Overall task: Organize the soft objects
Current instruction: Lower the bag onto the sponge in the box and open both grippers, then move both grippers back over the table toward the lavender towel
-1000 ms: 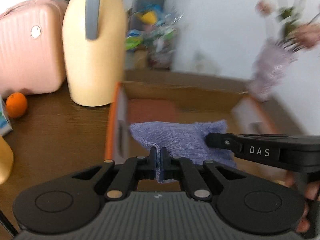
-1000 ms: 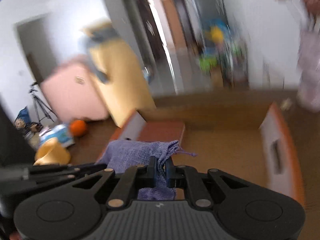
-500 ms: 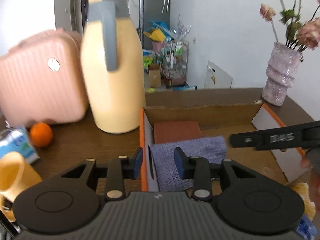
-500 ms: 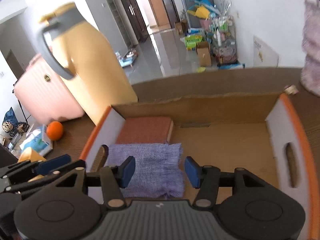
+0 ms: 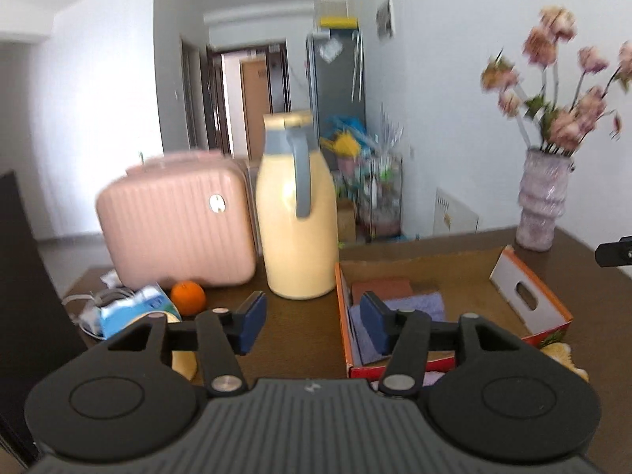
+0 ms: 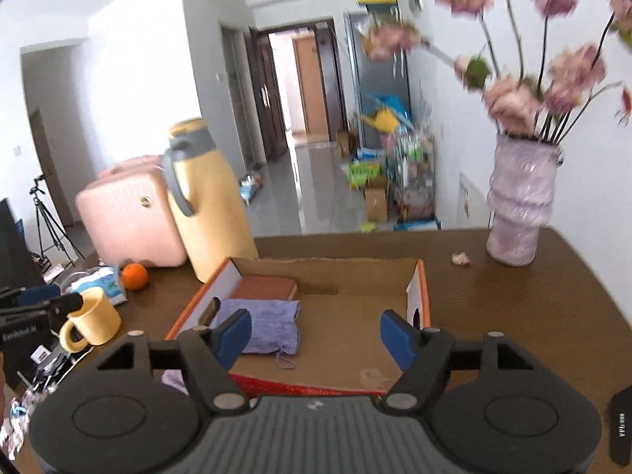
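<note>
A folded purple cloth point(image 6: 264, 326) lies in the left part of an open cardboard box point(image 6: 418, 296), in front of a folded rust-red cloth point(image 6: 265, 287). Both cloths also show in the left wrist view, purple point(image 5: 418, 302) and red point(image 5: 381, 286), inside the box point(image 5: 525, 296). My left gripper point(image 5: 312, 322) is open and empty, held back above the box's left front corner. My right gripper point(image 6: 316, 333) is open and empty, above the box's front edge. A bit of another purple soft thing point(image 6: 173, 379) peeks out in front of the box.
A tall yellow thermos point(image 5: 296, 213), a pink case point(image 5: 175, 229), an orange point(image 5: 189, 296) and a blue-white pack point(image 5: 134, 308) stand left of the box. A yellow mug point(image 6: 93, 318) is near the left. A vase with flowers point(image 6: 519, 205) stands at the back right. A yellow soft thing point(image 5: 561, 355) lies by the box's right front.
Both grippers let go of the purple cloth, which now lies in the box. Both have opened wide and pulled back and up from the box.
</note>
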Motion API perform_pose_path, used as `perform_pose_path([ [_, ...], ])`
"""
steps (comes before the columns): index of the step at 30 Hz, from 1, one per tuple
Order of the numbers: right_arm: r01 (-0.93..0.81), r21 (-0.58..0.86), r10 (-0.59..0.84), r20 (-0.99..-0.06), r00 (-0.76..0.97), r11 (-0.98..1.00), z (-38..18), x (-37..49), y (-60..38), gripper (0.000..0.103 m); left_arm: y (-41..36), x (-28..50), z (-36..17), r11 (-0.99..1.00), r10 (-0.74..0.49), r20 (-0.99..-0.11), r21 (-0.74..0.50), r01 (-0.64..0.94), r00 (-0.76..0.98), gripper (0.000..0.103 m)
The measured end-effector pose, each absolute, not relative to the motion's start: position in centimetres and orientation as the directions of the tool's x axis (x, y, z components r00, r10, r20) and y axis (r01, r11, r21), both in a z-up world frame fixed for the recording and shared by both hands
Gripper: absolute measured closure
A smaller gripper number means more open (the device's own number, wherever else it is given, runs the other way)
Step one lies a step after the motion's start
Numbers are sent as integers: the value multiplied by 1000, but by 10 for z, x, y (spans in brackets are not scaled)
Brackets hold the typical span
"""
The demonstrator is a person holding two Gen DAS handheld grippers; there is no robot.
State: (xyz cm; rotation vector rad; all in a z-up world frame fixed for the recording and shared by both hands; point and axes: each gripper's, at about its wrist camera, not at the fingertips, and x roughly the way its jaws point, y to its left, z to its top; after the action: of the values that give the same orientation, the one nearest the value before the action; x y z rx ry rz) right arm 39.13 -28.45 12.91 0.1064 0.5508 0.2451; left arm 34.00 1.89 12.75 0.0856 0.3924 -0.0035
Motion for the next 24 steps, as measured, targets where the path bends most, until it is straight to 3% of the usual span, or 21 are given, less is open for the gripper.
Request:
perform_pose_path([
  [4, -226, 114, 254, -400, 881, 967, 134, 333, -287, 28, 16, 280, 125, 995, -1, -286, 92, 28, 958, 37],
  [10, -278, 109, 297, -278, 913, 954, 109, 240, -288, 25, 9, 189, 88, 990, -63, -218, 108, 88, 974, 27],
  [17, -307, 73, 315, -266, 911, 949, 43, 145, -268, 25, 17, 119, 25, 996, -64, -312, 44, 81, 948, 26],
  [20, -309, 66, 315, -293, 903, 949, 15, 116, -259, 24, 22, 110, 5, 995, -89, -386, 8, 100, 918, 26],
  [24, -323, 103, 338, -374, 864, 941, -11, 105, -252, 25, 16, 111, -6, 993, -88, -399, 43, 114, 913, 26],
])
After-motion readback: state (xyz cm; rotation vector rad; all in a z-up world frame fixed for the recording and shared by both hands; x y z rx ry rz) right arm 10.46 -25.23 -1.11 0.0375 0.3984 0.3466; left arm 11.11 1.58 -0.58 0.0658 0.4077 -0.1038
